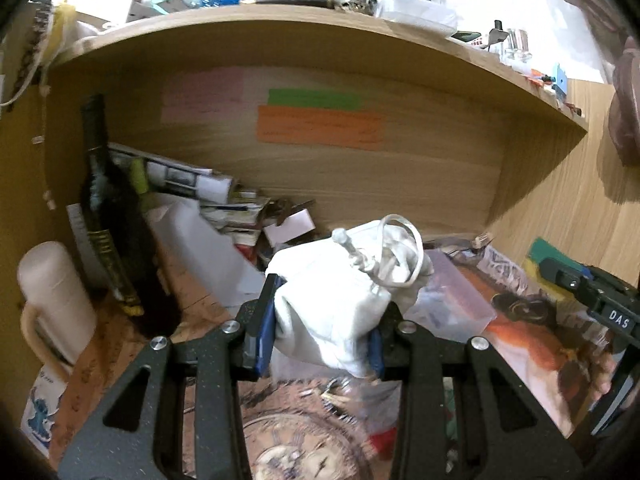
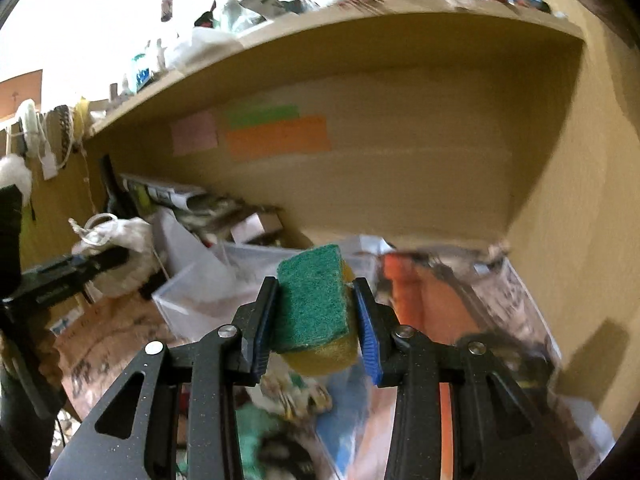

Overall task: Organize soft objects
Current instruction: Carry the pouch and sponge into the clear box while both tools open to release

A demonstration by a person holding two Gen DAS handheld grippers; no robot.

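Observation:
My left gripper is shut on a white cloth drawstring pouch, held above the cluttered desk under the wooden shelf. The pouch and the left gripper also show at the left of the right wrist view. My right gripper is shut on a sponge with a green scouring face and a yellow body, held above a clear plastic box. The right gripper shows at the right edge of the left wrist view.
A dark wine bottle and a cream mug stand at the left. Papers and boxes pile at the back. A clear box and printed bags lie on the desk. The shelf overhangs closely.

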